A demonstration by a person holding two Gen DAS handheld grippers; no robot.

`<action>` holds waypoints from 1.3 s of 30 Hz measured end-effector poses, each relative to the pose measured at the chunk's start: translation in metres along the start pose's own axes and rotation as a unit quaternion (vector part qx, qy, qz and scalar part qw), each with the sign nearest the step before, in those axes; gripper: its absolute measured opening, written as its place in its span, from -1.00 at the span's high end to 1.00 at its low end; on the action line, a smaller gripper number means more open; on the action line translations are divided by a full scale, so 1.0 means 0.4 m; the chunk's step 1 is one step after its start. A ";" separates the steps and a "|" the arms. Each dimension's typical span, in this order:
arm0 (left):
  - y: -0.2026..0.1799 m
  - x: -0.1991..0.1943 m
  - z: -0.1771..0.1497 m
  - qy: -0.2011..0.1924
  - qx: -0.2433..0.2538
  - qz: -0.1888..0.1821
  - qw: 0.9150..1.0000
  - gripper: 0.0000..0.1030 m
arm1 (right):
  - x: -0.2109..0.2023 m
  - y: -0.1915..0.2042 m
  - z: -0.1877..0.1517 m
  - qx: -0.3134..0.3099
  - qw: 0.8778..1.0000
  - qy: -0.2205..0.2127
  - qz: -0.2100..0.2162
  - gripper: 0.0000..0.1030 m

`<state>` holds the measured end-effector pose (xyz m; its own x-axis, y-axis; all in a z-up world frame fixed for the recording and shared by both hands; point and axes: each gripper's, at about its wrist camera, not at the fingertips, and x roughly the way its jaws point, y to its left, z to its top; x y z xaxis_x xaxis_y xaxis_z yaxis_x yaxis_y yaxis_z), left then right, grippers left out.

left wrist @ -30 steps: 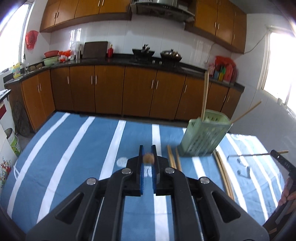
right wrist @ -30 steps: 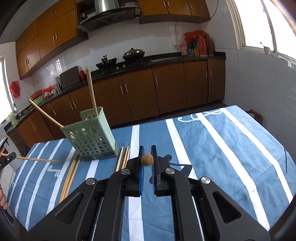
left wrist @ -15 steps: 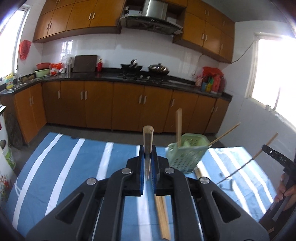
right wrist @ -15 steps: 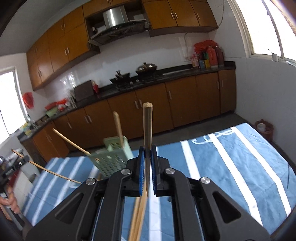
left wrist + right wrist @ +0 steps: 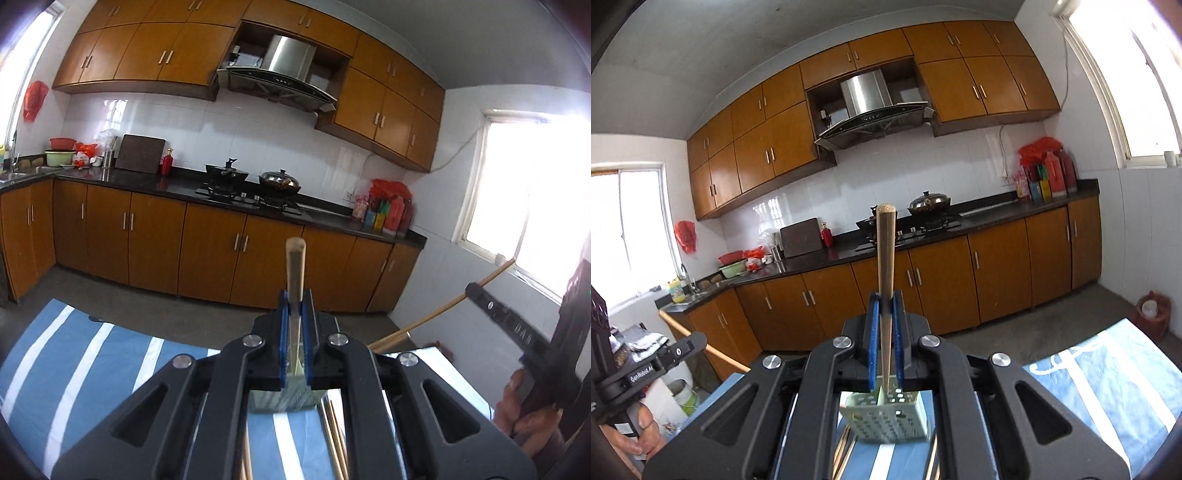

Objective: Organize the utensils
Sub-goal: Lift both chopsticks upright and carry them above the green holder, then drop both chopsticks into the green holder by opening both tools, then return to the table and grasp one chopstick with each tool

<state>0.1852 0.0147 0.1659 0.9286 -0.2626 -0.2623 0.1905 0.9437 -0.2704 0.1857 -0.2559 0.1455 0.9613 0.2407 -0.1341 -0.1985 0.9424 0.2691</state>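
Note:
My left gripper (image 5: 295, 299) is shut on a wooden chopstick (image 5: 295, 266) that stands upright between the blue pads. My right gripper (image 5: 885, 301) is shut on another upright chopstick (image 5: 885, 251). Both hang above the pale green perforated utensil basket (image 5: 886, 417), which shows below the fingers, partly hidden; it also shows in the left wrist view (image 5: 284, 398). Loose chopsticks (image 5: 334, 439) lie on the blue striped cloth (image 5: 92, 365) beside the basket. The right gripper's chopstick (image 5: 443, 306) shows at the right of the left wrist view.
Kitchen cabinets and a dark counter (image 5: 221, 192) with pans stand beyond the table. The far table edge (image 5: 122, 326) is close ahead. A white bucket (image 5: 681, 395) stands on the floor at left, and a small red bin (image 5: 1150, 308) at right.
Both grippers have tilted up and moved over the basket with their chopsticks. The basket has dropped from ahead of the fingers to beneath them.

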 end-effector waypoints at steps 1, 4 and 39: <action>-0.001 0.021 0.000 -0.002 -0.003 0.004 1.000 0.85 | 0.014 0.006 -0.007 -0.006 1.000 0.001 -0.003 0.85; -0.007 0.066 -0.008 -0.005 0.001 0.014 1.000 0.85 | 0.067 0.009 -0.030 -0.013 1.000 0.018 -0.009 0.85; 0.108 0.043 -0.132 0.035 0.009 0.072 0.997 0.68 | -0.022 -0.118 -0.136 0.029 0.994 0.081 -0.059 0.50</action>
<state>0.1927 0.0403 0.1006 0.9220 -0.1375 -0.3620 0.0637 0.9759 -0.2085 0.1762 -0.2900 0.0819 0.9327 0.1671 -0.3196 -0.0696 0.9529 0.2952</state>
